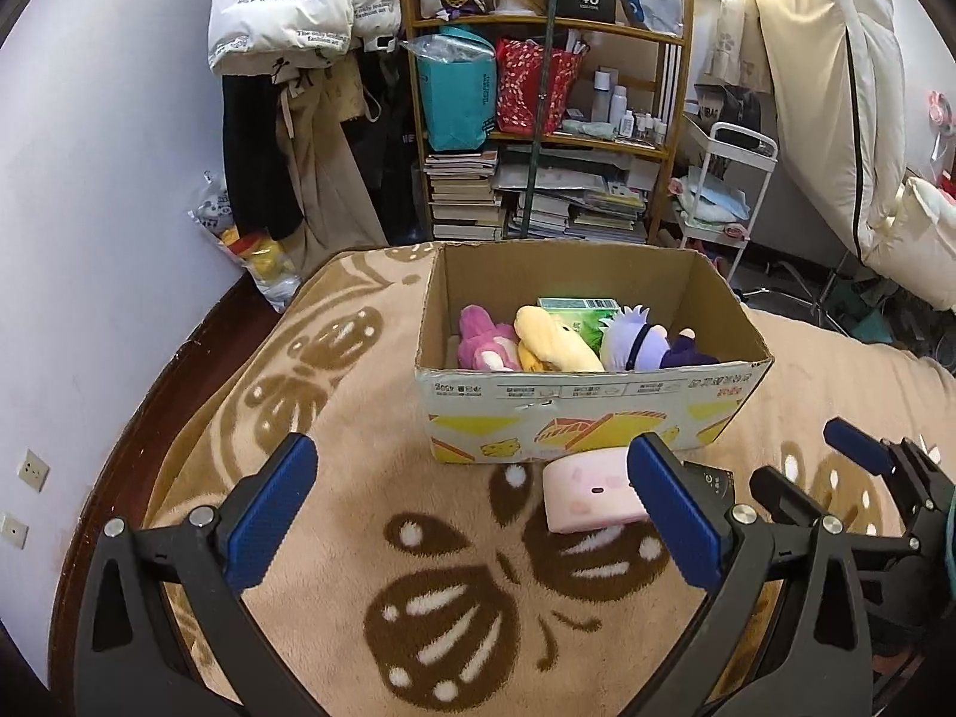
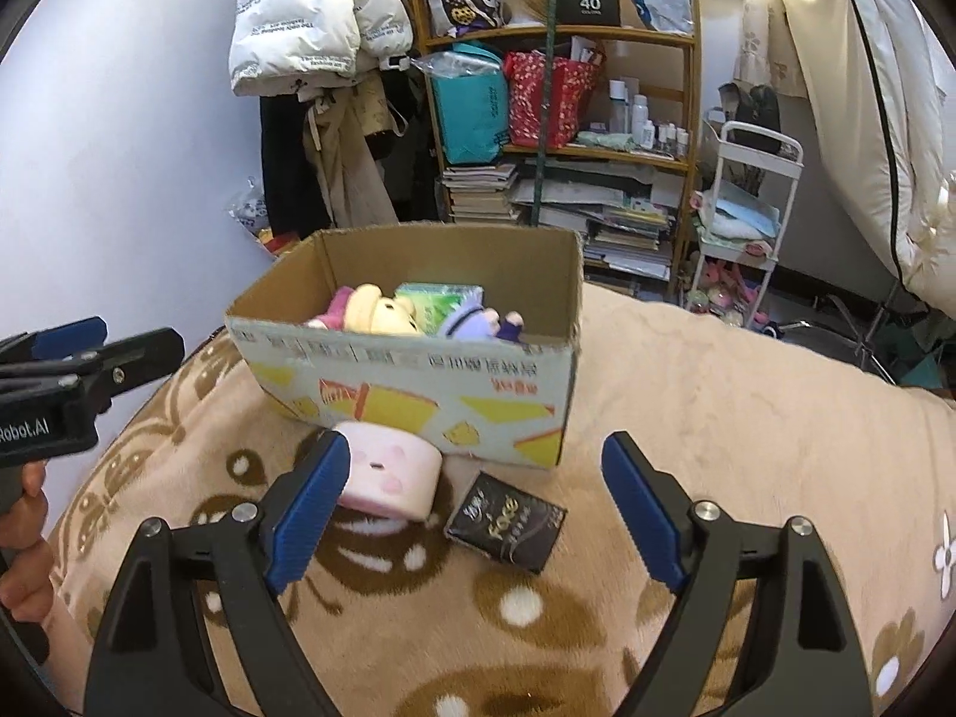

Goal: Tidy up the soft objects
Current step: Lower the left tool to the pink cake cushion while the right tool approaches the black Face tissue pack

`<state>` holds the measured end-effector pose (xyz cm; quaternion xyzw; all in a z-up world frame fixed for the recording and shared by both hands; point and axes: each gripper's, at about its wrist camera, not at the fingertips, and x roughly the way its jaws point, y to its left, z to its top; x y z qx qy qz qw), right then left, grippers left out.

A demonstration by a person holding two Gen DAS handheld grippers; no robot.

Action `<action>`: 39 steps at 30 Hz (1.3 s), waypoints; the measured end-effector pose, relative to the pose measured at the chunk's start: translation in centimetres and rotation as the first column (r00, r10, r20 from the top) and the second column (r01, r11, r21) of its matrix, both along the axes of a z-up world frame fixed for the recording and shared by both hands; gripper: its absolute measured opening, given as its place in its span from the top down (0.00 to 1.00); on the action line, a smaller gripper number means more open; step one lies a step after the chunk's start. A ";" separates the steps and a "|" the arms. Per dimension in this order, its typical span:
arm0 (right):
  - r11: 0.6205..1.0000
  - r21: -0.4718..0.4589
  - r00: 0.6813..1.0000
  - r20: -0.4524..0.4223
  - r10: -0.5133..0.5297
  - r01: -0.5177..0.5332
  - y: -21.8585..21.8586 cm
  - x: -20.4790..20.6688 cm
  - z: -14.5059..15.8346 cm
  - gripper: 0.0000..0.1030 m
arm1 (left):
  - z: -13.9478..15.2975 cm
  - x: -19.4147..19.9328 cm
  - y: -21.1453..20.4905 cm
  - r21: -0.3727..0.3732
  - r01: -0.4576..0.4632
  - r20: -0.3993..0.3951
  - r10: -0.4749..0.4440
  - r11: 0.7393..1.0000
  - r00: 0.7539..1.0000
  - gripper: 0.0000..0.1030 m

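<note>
An open cardboard box (image 1: 573, 412) stands on the beige blanket. It holds a pink plush (image 1: 484, 340), a yellow plush (image 1: 555, 340), a green packet (image 1: 576, 308) and a purple doll (image 1: 645, 343). In front of the box lies a pink block-shaped plush (image 2: 391, 478), and beside it a black tissue packet (image 2: 508, 529). My left gripper (image 1: 478, 514) is open and holds nothing; its right finger covers one end of the pink block plush (image 1: 588, 493). My right gripper (image 2: 478, 514) hovers open above the black packet, with the pink block at its left finger.
The beige butterfly-pattern blanket (image 2: 717, 388) covers a bed. Behind it are a crowded wooden shelf (image 1: 555, 137), hanging coats (image 1: 299, 12) and a white trolley (image 2: 747, 209). A person's hand (image 2: 24, 538) holds the left gripper (image 2: 137, 337). The right gripper (image 1: 800, 460) shows at the left wrist view's right edge.
</note>
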<state>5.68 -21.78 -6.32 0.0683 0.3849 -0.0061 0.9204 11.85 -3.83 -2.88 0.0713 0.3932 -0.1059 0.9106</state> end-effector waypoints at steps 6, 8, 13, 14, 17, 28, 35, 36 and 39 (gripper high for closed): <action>1.000 -0.010 0.999 -0.030 -0.020 0.019 -0.3 0.1 -1.5 0.12 | -1.2 0.7 -0.7 0.016 0.016 -0.028 -0.016 1.000 0.999 0.01; 1.000 0.002 0.999 -0.029 -0.030 0.030 -0.4 0.1 -1.9 0.12 | -2.0 1.2 -1.0 0.008 0.018 -0.057 -0.017 1.000 0.998 0.01; 1.000 0.011 0.997 -0.072 -0.023 0.024 -0.5 0.6 -3.7 0.12 | -3.7 2.1 -1.9 -0.010 0.032 -0.111 -0.033 0.999 0.993 0.01; 1.000 0.006 0.997 -0.078 -0.022 0.022 -0.5 0.7 -4.0 0.12 | -4.0 2.2 -2.1 -0.009 0.039 -0.118 -0.040 0.999 0.992 0.01; 1.000 -0.001 0.995 -0.096 -0.025 0.025 -0.4 0.8 -5.1 0.12 | -5.0 2.5 -2.7 -0.013 0.058 -0.136 -0.059 0.998 0.989 0.01; 0.999 0.025 0.987 -0.156 -0.033 0.037 -1.0 2.4 -8.2 0.12 | -8.3 4.1 -4.7 -0.026 0.091 -0.231 -0.095 0.995 0.968 0.01; 0.998 0.051 0.983 -0.185 -0.024 0.034 -1.8 3.3 -9.6 0.12 | -10.0 4.3 -6.3 0.002 0.125 -0.267 -0.120 0.992 0.956 0.01; 0.998 0.056 0.982 -0.188 -0.023 0.034 -1.9 3.4 -9.7 0.12 | -10.2 4.3 -6.5 0.007 0.128 -0.269 -0.122 0.992 0.955 0.01; 0.998 0.062 0.980 -0.198 -0.016 0.029 -2.0 3.7 -10.1 0.12 | -10.7 4.3 -7.1 0.015 0.141 -0.276 -0.132 0.990 0.952 0.01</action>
